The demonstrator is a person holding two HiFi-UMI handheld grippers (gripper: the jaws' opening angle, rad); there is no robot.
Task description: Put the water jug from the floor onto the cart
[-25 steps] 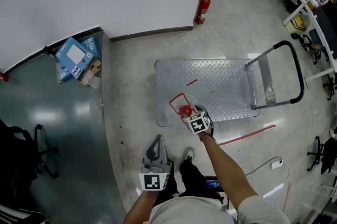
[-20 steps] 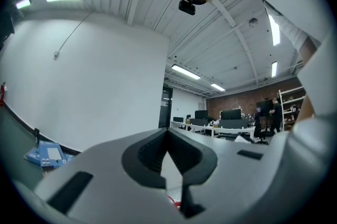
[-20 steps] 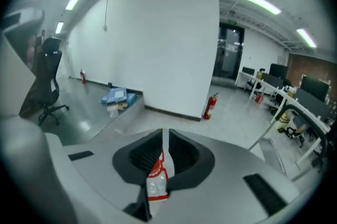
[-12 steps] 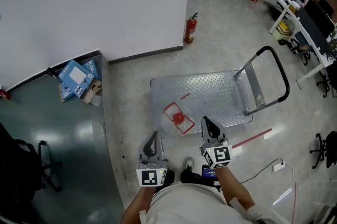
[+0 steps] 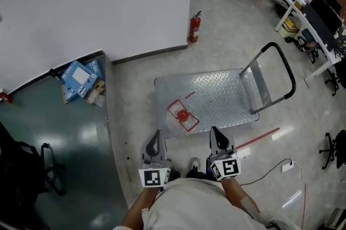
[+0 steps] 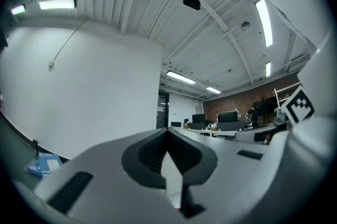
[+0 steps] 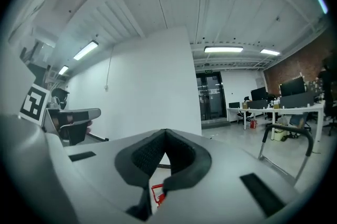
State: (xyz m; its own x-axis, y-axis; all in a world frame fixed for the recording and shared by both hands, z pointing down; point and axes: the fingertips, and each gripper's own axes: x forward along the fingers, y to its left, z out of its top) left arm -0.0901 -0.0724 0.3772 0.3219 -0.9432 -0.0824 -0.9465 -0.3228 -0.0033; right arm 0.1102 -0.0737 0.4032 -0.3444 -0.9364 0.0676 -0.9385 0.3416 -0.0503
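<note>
While both claws hang level in front of the person's chest, the water jug (image 5: pixel 183 116) sits on the cart (image 5: pixel 221 95), no claw touching it. In the head view, the clear jug with its red cap and red frame rests on the ribbed metal deck near the deck's 7 o'clock corner, close to the edge nearest the person. Whether it stands upright or lies over cannot be told from above.

The left gripper (image 5: pixel 156 139) is at 11 o'clock from the person's body and the right gripper (image 5: pixel 216 136) at 1 o'clock, side by side and apart, both pointing toward 12 o'clock. The jug lies between their lines, a little farther out at 12 o'clock. In the left gripper view the jaw tips meet and nothing is between them; only the wall and the far office show past them. In the right gripper view the jaws are likewise pressed together and empty, and a bit of red shows low through the gap behind the pads.

The cart's black handle (image 5: pixel 282 69) stands at the deck's 3 o'clock end. A fire extinguisher (image 5: pixel 193 27) stands by the corner of the white wall (image 5: pixel 97 2) at 12 o'clock beyond the cart. Blue boxes (image 5: pixel 81 79) lie at 10 o'clock at the wall's foot. A red tape line (image 5: pixel 258 139) runs on the floor at 2 o'clock, with a cable (image 5: pixel 270 169) just past it.
</note>
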